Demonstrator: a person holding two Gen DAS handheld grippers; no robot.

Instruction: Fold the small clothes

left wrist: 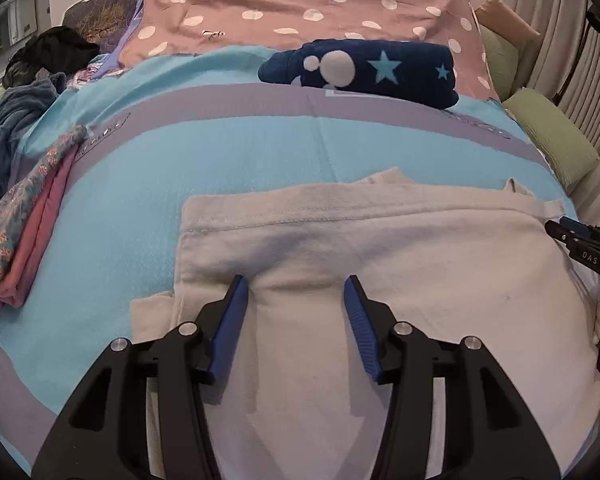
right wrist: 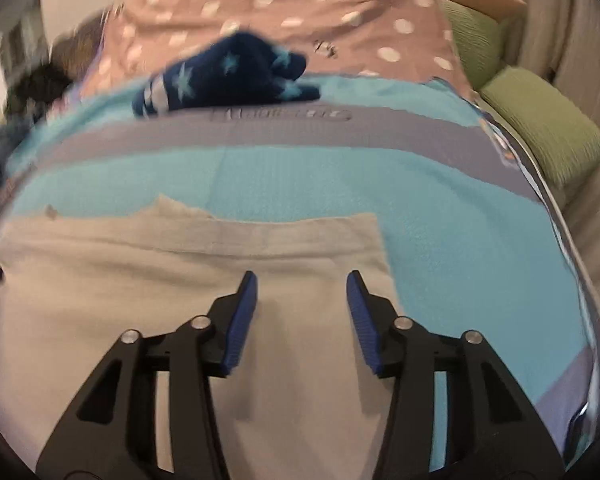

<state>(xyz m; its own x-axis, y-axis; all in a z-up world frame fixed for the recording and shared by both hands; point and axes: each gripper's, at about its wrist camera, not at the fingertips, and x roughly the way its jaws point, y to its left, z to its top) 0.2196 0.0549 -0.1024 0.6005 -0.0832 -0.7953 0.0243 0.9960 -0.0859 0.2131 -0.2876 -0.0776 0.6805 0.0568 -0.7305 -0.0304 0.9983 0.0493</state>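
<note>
Bed cover (left wrist: 148, 208): turquoise with grey-lilac bands, spread under everything; a pink white-dotted sheet (left wrist: 284, 8) lies beyond it.
White garment (left wrist: 380, 248): the piece being folded, lying flat on the turquoise near the front, a stitched hem along its far edge; its near part is cut off behind both grippers.
Navy bundle (left wrist: 380, 68): star-printed, folded, well beyond the white garment where turquoise meets pink.
Green cushions (left wrist: 552, 140): off the bed's right edge.
Left wrist view only: a floral and pink folded stack (left wrist: 24, 224) at the left, a dark heap of clothes (left wrist: 48, 52) farther back, and the tip of the right gripper (left wrist: 572, 232) at the garment's right corner.
Right wrist view only: the garment's right edge against the turquoise; the whole picture is blurred, so the printing on the grey band cannot be read.
Left gripper (left wrist: 296, 284): fingers (left wrist: 236, 312) parted about halfway, over the white cloth, nothing pinched.
Right gripper, own view (right wrist: 302, 280): fingers (right wrist: 244, 312) likewise apart above the cloth, gripping nothing.
</note>
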